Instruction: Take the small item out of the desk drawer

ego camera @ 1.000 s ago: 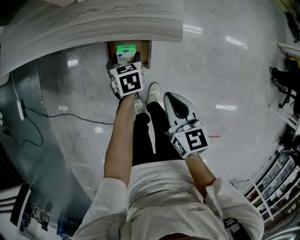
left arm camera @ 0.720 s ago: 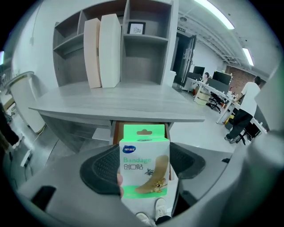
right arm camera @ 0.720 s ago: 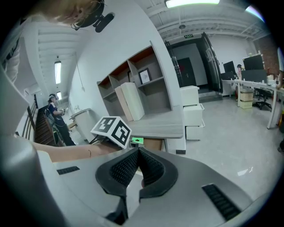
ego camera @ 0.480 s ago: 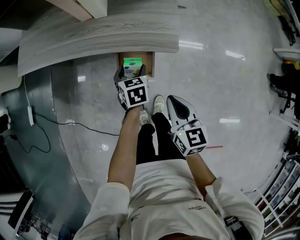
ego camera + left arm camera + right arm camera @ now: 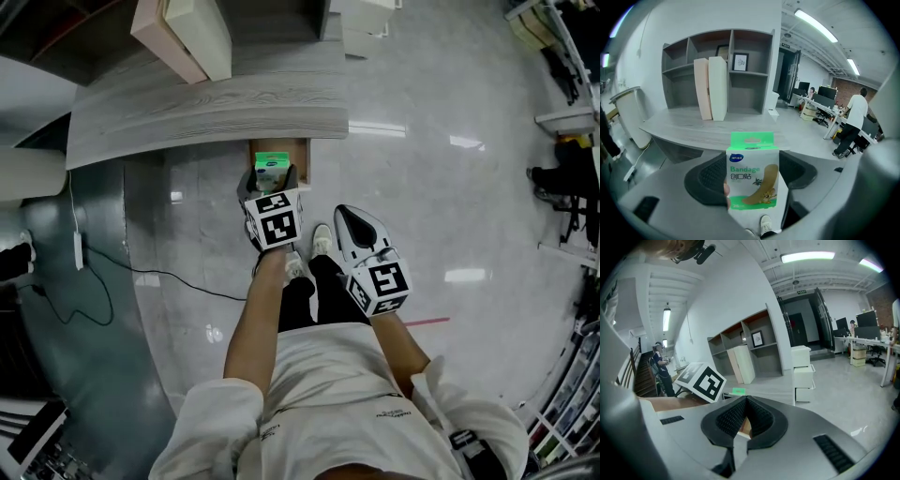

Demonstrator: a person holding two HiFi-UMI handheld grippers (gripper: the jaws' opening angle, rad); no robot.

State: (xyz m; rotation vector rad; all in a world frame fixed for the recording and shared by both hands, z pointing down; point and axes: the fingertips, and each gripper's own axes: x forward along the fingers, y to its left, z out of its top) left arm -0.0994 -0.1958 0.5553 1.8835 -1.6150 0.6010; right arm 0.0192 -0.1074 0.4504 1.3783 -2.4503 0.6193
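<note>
Evidently light and easily crushed, the bandage pack (image 5: 752, 168) sits pinched by its lower edges in the left claw (image 5: 752, 182) above the open drawer (image 5: 305, 155), while the right claw (image 5: 746, 401) is clenched empty.

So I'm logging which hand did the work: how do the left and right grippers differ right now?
The left gripper is shut on the green bandage pack; the right gripper has its jaws together on nothing. In the head view the left gripper reaches out by the open drawer, while the right gripper hangs back nearer the person's legs. Both carry a cube with square markers.
</note>
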